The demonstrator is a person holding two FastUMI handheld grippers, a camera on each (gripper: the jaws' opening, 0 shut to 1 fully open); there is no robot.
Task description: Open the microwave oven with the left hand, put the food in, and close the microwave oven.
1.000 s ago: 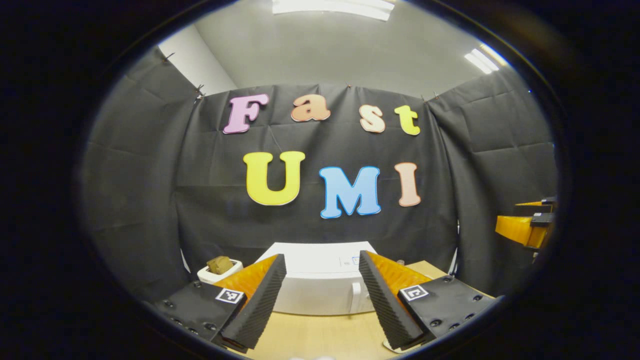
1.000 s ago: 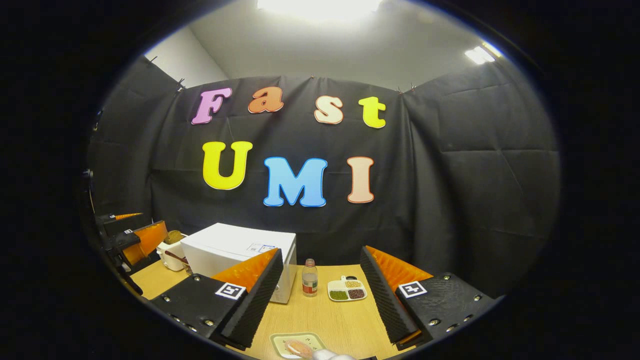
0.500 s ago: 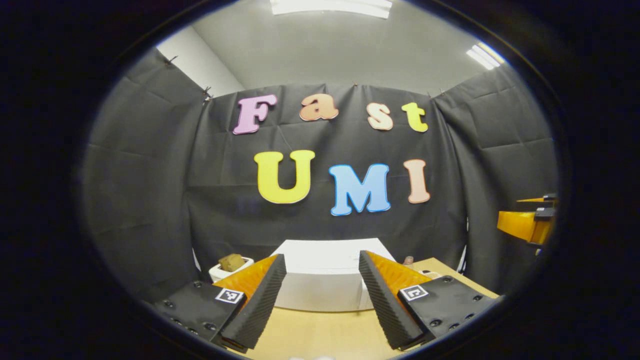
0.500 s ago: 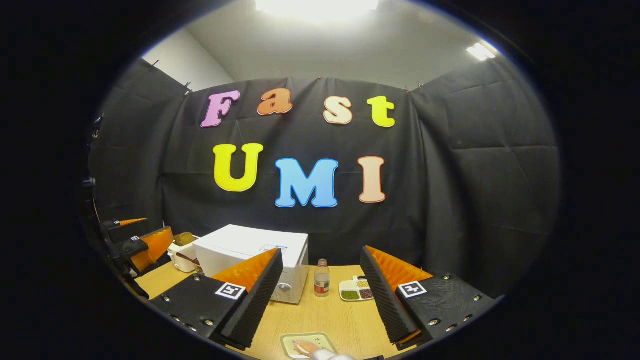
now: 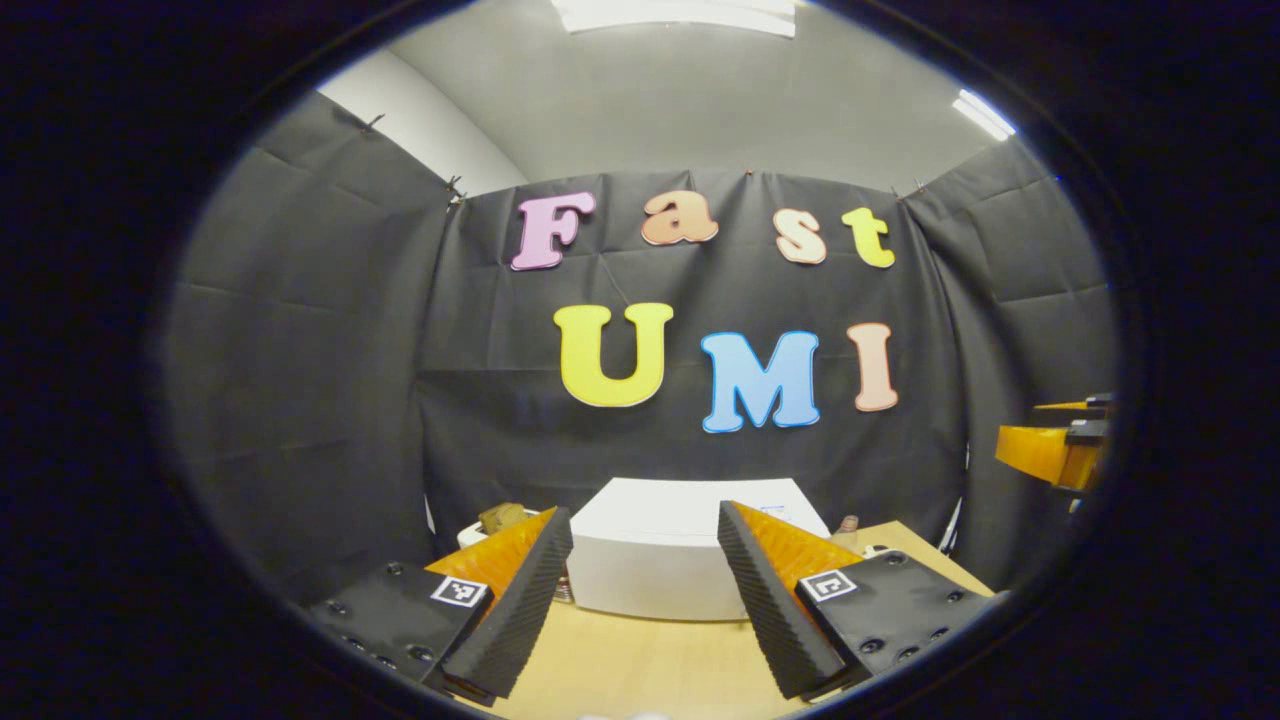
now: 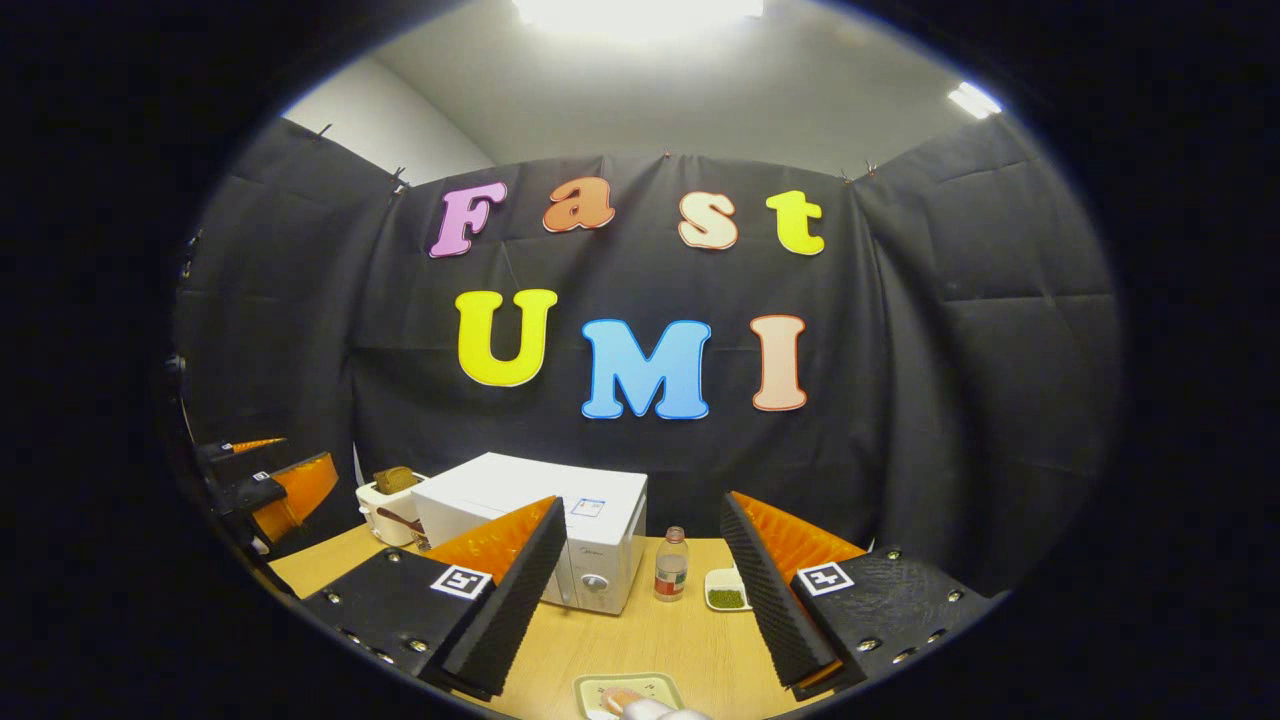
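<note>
Toaster (image 6: 392,497), white, with brown bread in its slot, stands far left on the tabletop (image 6: 690,650) in the right gripper view, just left of the microwave oven (image 6: 560,530). Left tongs (image 6: 262,480) show at the far left edge of that view, held above the tabletop's left end; their spread cannot be told from there. In the left gripper view the left tongs (image 5: 645,600) stand wide apart with nothing between the fingers, aimed at the microwave oven (image 5: 680,550), which sits beyond them with its door closed. Microwave oven is white, door shut, knob visible on its right front panel in the right gripper view. Small bottle (image 6: 671,565) stands just right of it, and a white sectioned dish (image 6: 724,590) with green contents lies right of the bottle, partly hidden by a finger. Near edge, centre: plate (image 6: 630,692) carrying the food (image 6: 618,698), orange-pink, on the tabletop. Right tongs (image 6: 645,600) are wide apart, holding nothing, above the plate. In the left gripper view the right tongs (image 5: 1050,445) show at the far right edge.
</note>
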